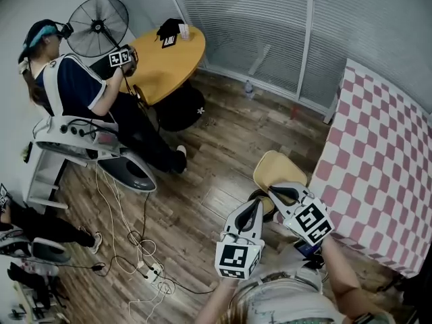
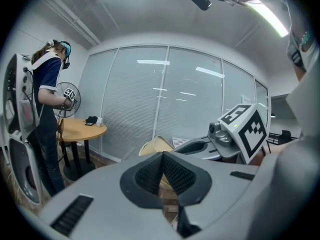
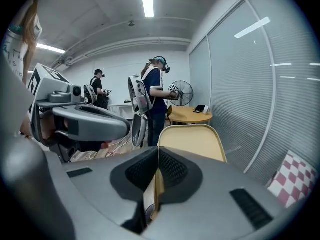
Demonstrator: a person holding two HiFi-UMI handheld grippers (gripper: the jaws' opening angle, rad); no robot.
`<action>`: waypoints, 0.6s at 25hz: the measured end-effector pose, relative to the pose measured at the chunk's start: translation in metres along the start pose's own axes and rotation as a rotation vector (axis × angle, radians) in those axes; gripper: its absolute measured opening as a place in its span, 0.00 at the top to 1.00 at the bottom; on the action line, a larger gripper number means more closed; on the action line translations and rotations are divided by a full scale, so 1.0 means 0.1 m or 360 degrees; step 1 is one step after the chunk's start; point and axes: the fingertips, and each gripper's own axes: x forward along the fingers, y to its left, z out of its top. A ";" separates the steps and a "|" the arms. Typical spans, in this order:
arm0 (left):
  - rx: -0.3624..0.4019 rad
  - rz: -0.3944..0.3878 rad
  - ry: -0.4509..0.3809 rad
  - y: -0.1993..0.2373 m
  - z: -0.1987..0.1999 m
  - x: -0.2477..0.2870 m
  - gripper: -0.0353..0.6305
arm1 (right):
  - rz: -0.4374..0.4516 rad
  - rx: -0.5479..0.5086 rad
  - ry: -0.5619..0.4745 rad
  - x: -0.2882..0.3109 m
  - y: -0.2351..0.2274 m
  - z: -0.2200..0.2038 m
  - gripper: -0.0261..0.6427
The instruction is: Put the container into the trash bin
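Clearly the right hand-held gripper (image 3: 158, 151) is pressed shut on a thin beige wall of the container (image 1: 278, 169), which shows as a strip between its pads and stands broad just beyond them. The left hand-held gripper (image 2: 162, 156) also has its pads together, with beige showing in the slit, so it seems to pinch the same container at a nearer edge. The container hangs in the air above the floor (image 1: 216, 147), between the two tips. I cannot make out a bin with any certainty. The risk, as I judge it, is the grip: a thin rim may flex or slide out of the pads, and if the two grippers pull unevenly the container may twist free and land on the floor rather than in the bin. Cables (image 1: 135, 241) trail over the wooden floor, a chance to trip. A table (image 1: 385, 181) with a checked cloth stands to the right. Farther off are a round table (image 1: 165, 63), a fan (image 1: 98, 25), a person (image 1: 81, 93) and blinds (image 1: 270, 25).
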 end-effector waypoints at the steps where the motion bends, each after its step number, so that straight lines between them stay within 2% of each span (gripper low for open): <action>1: -0.0003 0.0005 0.0001 0.03 -0.02 0.00 0.94 | 0.0017 0.0004 0.0015 0.07 0.03 -0.05 0.96; 6: -0.0050 0.0011 0.0032 0.14 -0.16 -0.02 0.94 | 0.0103 0.0094 0.0100 0.49 0.13 -0.39 0.97; 9: -0.0075 0.0021 0.0079 0.20 -0.30 -0.02 0.94 | 0.0152 0.0156 0.0199 0.78 0.17 -0.83 0.96; 15: -0.0121 0.0049 0.0205 0.40 -0.69 -0.09 0.94 | 0.0207 0.0420 0.0344 1.39 0.30 -1.77 0.96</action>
